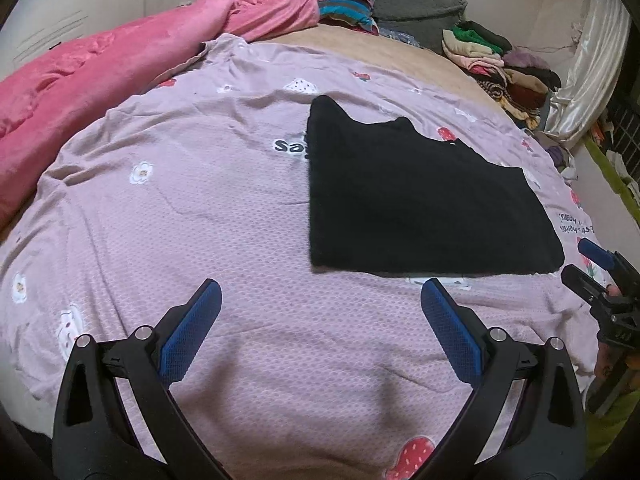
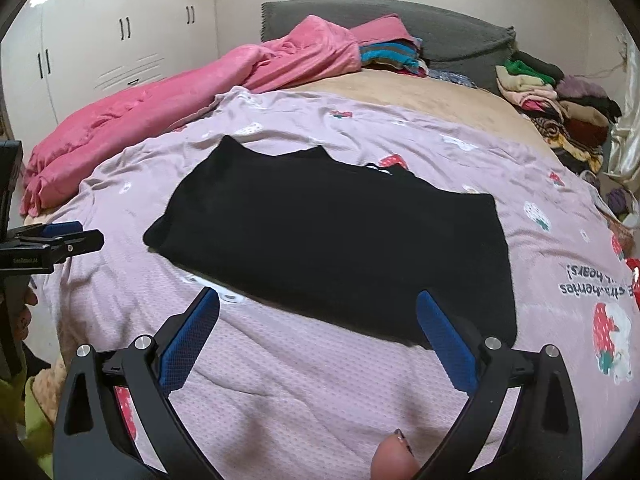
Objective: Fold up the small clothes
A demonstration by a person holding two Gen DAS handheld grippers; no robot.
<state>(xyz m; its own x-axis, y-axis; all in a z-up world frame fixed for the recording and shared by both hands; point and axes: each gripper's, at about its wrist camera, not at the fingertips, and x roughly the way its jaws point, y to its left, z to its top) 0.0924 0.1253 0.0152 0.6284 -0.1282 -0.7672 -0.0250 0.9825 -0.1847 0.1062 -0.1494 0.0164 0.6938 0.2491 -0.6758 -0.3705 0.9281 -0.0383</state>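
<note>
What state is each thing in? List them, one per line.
black garment: partly folded, flat on the sheet, not held.
left gripper: open, empty, short of the garment.
right gripper: open, empty, at the garment's near edge.
purple sheet: spread out, lightly wrinkled.
pink blanket: bunched up.
clothes pile: heaped, unsorted.

Bedroom with a bed (image 2: 400, 92) and white wardrobe (image 2: 120, 40)

A lilac strawberry-print sheet (image 1: 200, 200) covers the bed; a pink blanket (image 1: 80, 76) lies bunched along its far side, a grey headboard (image 2: 440, 36) behind, pale curtain (image 1: 592, 60) at right.
</note>
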